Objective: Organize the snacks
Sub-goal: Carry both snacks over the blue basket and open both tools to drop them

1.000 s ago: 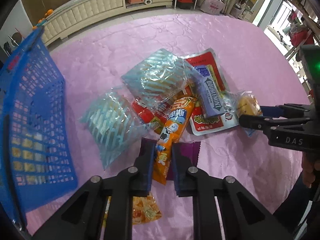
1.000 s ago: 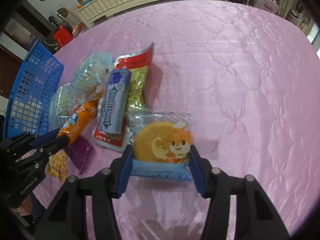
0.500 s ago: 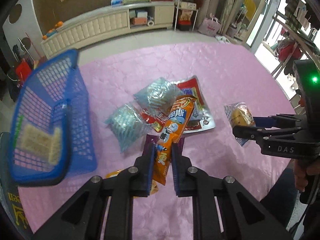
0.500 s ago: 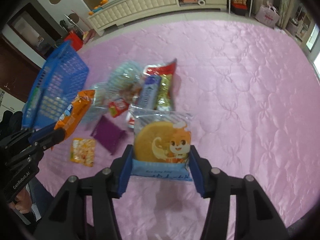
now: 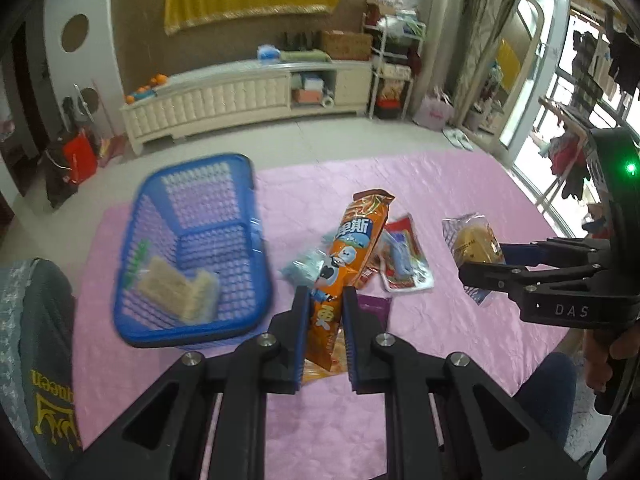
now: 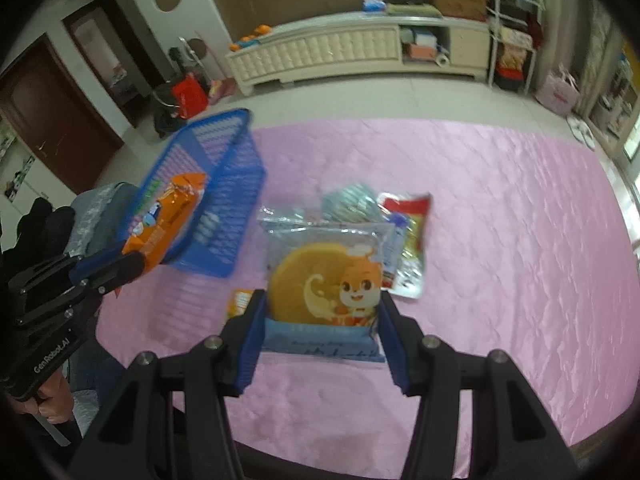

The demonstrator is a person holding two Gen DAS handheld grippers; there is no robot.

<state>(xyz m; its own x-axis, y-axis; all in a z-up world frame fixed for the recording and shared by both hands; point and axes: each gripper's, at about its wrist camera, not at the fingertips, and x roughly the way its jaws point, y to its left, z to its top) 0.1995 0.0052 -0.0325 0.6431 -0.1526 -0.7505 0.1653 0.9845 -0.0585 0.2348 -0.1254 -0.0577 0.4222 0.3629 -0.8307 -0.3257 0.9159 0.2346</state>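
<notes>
My left gripper (image 5: 326, 320) pinches the orange packet (image 5: 347, 256) by its lower end, held above the table (image 5: 460, 184) with the basket (image 5: 192, 252) at nine o'clock; my right gripper (image 6: 320, 332) clamps the cake pouch (image 6: 324, 280) across its base; both look light, crinkly and slippery; the cake seems crushable.

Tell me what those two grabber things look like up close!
Both are black plastic with shiny silver screws at the joints. The left grabber has ribbed blue pads inside its two fingers, and white lettering on its side in the right camera. The right grabber has the same blue pads; its side reads "DAS", and a green light glows on the black body above.
</notes>
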